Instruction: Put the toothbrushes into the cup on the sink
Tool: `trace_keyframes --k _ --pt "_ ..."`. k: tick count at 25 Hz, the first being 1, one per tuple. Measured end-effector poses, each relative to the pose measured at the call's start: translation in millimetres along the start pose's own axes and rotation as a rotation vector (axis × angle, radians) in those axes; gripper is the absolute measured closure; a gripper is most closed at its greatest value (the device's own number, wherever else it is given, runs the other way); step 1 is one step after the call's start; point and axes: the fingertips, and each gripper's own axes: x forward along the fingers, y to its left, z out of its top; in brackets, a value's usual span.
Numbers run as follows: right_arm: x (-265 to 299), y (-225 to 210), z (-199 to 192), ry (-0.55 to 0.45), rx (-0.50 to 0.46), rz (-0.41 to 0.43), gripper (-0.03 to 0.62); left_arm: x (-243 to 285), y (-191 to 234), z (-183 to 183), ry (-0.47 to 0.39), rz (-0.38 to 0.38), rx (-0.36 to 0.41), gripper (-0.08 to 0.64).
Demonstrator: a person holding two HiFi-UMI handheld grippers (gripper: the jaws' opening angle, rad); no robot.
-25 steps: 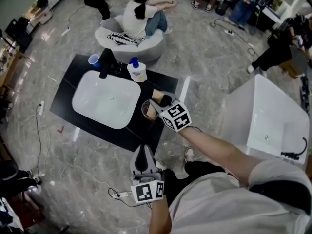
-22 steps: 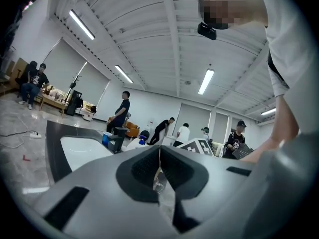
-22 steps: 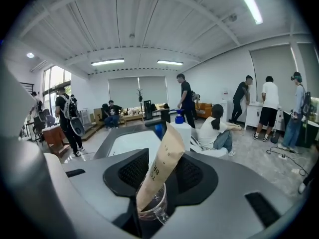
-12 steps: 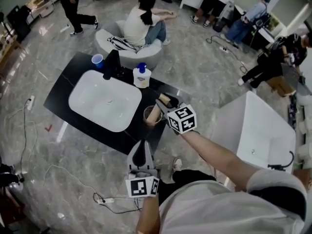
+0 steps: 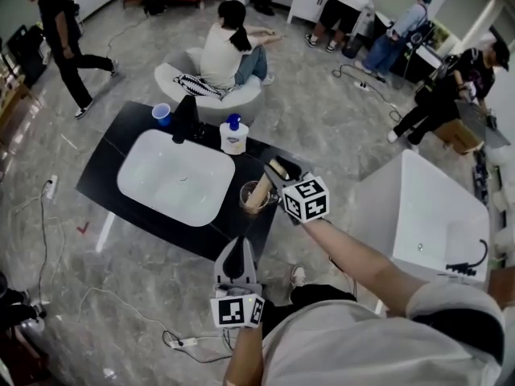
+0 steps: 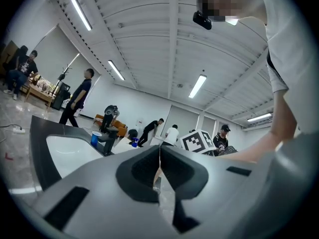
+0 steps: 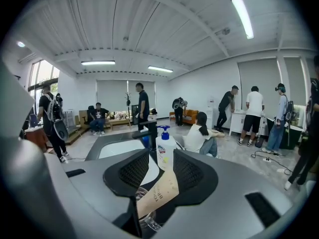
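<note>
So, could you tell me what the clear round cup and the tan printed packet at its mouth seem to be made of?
The clear round cup looks like glass or clear plastic: see-through, with shiny glints. The tan printed packet looks like matt kraft paper with dark print, likely a toothbrush wrapper.

A low black worktop [image 5: 103, 158] sits on the grey stone floor [image 5: 96, 280]. A white sink [image 5: 175, 175] is set into its middle. At the back stand a blue cup [image 5: 161, 113], a black tap [image 5: 185, 117] and a white soap bottle [image 5: 234, 135]. A clear cup [image 5: 252, 198] stands by the sink's right side.
</note>
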Motion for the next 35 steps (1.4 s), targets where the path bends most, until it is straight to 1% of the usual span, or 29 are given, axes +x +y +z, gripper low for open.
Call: trace_keyframes --k 6,9,12,19,24,27,29,30,35 --pt "-16.2 -11.7 9.7 -0.030 0.012 -0.033 0.434 0.9 -14.5 2.3 -0.006 -0.040 0.009 0.551" --pt "-24.1 -8.9 11.3 -0.038 0.016 -0.027 0.434 -2.3 -20.7 1.0 -0.003 -0.041 0.012 0.551" --pt "-30.2 -1.0 9.4 -0.039 0.011 -0.003 0.434 -4.0 -24.5 1.8 -0.007 -0.034 0.020 0.551" --pt "-42.0 19.1 4.7 -0.043 -0.004 0.082 0.434 -9.6 -34.2 9.6 -0.021 0.020 0.065 0.551" --pt "-55.1 29.4 13.4 -0.066 -0.007 0.156 0.434 -12.1 -46.4 12.2 -0.032 0.079 0.095 0.551" --pt "-69.7 25.6 17.9 -0.087 -0.014 0.189 0.451 -11.1 -56.8 10.5 -0.042 0.106 0.113 0.552" --pt "-78.7 19.5 20.5 -0.100 -0.006 0.200 0.488 -9.6 -65.0 9.4 -0.041 0.117 0.124 0.552" --pt "-82.6 17.0 21.9 -0.106 0.000 0.206 0.495 -8.6 -68.6 10.0 -0.039 0.124 0.127 0.552" --pt "-97.2 5.0 23.7 -0.118 0.021 0.232 0.507 -3.2 -82.8 7.3 -0.037 0.148 0.137 0.554"
